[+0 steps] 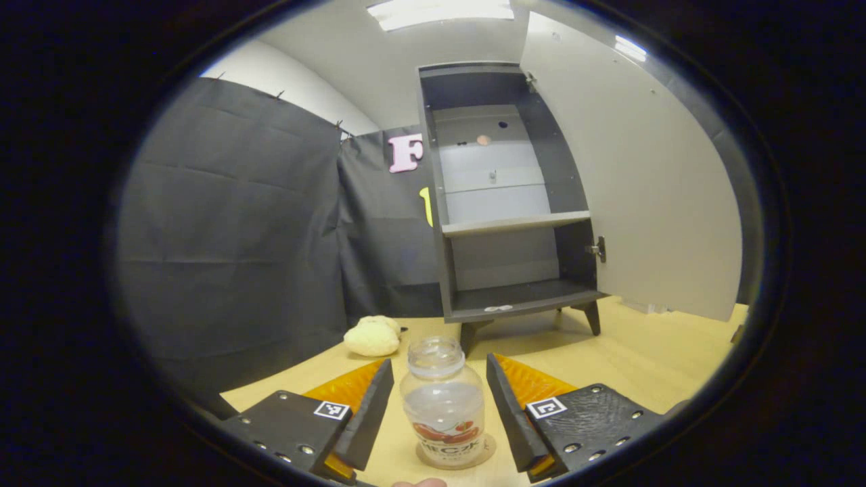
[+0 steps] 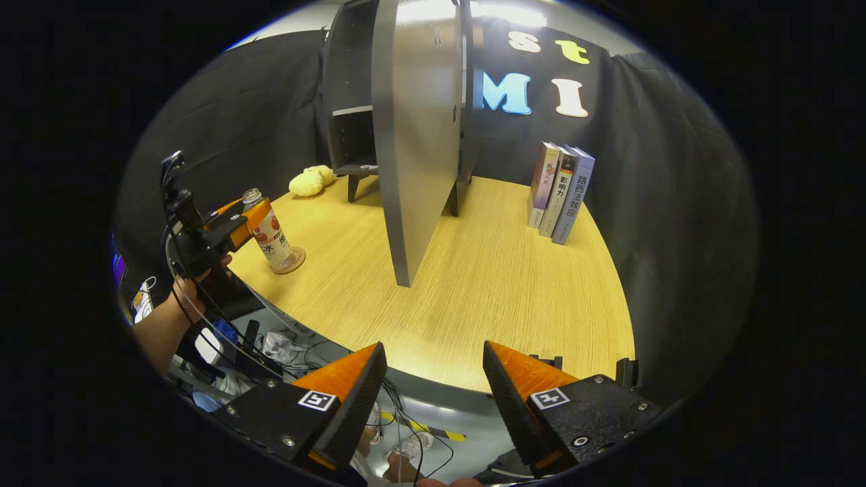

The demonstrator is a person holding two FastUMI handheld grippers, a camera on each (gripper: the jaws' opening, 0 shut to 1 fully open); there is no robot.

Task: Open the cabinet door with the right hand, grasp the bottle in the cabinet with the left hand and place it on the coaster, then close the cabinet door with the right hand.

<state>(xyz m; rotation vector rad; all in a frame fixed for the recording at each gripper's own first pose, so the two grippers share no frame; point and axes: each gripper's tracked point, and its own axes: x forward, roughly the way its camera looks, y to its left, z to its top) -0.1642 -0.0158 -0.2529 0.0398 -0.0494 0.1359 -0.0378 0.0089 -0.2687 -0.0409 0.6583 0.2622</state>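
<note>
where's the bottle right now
In the left gripper view the bottle stands upright on the coaster, between the open left tongs, in front of the open cabinet on the table.

Left claw point(image 1: 440, 412) and right claw point(image 2: 435, 399), dark screwed bodies, square tag markers, seemingly ridged fingers

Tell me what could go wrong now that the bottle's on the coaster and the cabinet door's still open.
1. The left gripper straddles the capless clear plastic bottle; a crooked retreat could tip it off the round coaster.
2. The grey cabinet door stands wide open, far from the right gripper; pushing it hard might shift the cabinet.
</note>
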